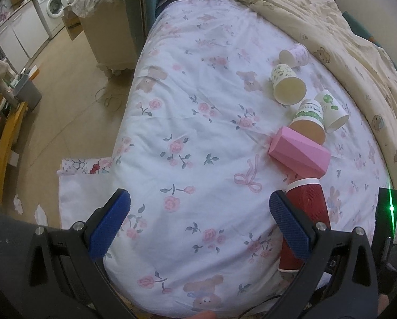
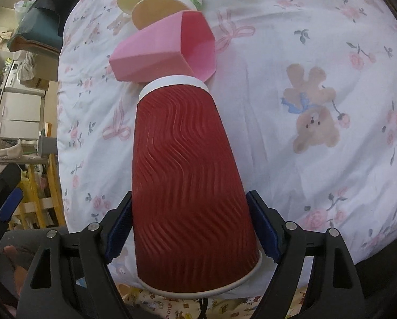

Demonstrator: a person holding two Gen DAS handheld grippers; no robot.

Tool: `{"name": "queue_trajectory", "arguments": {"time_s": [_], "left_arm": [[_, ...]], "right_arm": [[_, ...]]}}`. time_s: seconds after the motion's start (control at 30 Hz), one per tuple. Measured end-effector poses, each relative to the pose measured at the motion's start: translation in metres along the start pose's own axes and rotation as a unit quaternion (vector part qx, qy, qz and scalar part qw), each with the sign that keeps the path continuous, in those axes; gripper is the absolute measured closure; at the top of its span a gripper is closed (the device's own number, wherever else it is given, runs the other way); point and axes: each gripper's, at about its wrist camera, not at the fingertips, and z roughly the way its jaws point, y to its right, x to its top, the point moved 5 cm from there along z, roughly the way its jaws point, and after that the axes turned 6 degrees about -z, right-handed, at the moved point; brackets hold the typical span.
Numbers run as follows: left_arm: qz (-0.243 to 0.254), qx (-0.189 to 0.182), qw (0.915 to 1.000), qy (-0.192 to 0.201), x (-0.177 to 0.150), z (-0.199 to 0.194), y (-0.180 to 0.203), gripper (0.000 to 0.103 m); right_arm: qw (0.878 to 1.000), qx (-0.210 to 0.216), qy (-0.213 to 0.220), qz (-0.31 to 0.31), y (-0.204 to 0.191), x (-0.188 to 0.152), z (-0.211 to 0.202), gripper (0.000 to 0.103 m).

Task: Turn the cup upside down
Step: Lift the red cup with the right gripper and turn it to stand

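Observation:
A red ribbed paper cup (image 2: 185,186) fills the right wrist view, its white base pointing away and its rim toward the camera. My right gripper (image 2: 190,228) is shut on the red cup, one blue pad on each side near the rim. The red cup also shows in the left wrist view (image 1: 308,202), partly behind the left gripper's right finger. My left gripper (image 1: 199,220) is open and empty above the floral bedsheet (image 1: 198,133), to the left of the red cup.
A pink faceted cup (image 1: 299,154) lies on its side just beyond the red cup, also in the right wrist view (image 2: 166,47). Several paper cups (image 1: 288,85) lie on their sides further back. A cream quilt (image 1: 331,26) is bunched at the right. The bed edge and floor are at the left.

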Motion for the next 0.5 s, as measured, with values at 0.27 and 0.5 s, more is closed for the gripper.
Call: {"name": "queue_trajectory", "arguments": {"time_s": [0.27, 0.5], "left_arm": [[0.006, -0.007, 1.0, 0.003, -0.002, 0.001, 0.003, 0.0], [0.038, -0.032, 0.9986, 0.018, -0.008, -0.014, 0.02, 0.0]], "right_arm": [[0.998, -0.016, 0.014, -0.051, -0.003, -0.006, -0.022, 0.011], [0.991, -0.006, 0.093, -0.094, -0.001, -0.007, -0.087, 0.01]]}}
